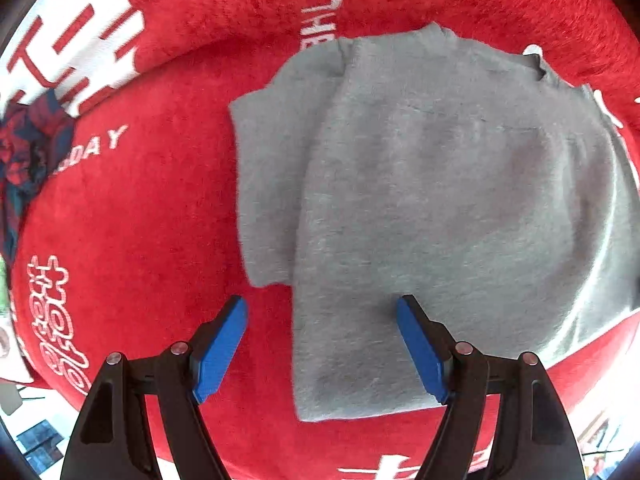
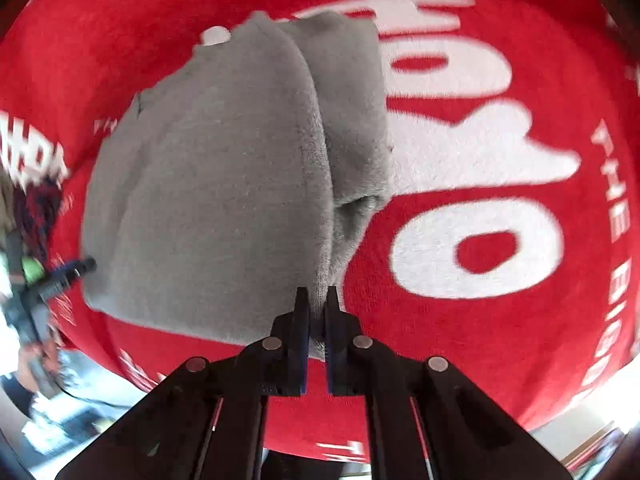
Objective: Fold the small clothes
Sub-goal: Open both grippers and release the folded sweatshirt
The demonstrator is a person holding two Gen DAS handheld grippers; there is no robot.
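Left-wrist view: at the far left edge a crumpled red-and-navy garment (image 1: pixel 28 148) lay on the red blanket (image 1: pixel 152 220), which bore white lettering. Right of it the left tongs (image 1: pixel 322 312) stood wide open, blue pads (image 1: pixel 222 350) apart and empty; one pad hung over bare blanket, the other over the near part of the grey shirt (image 1: pixel 440 200). The shirt lay flat on the blanket, one side folded over the body, a short sleeve showing at its left and the collar at its far end.

Right-wrist view: the shirt (image 2: pixel 208 184) filled the left and centre, its right side lifted into a raised fold. The right tongs (image 2: pixel 317 300) were closed on the near edge of that fold, grey cloth pinched between the fingers. To the right, large white characters (image 2: pixel 472 184) covered the blanket (image 2: pixel 560 80).
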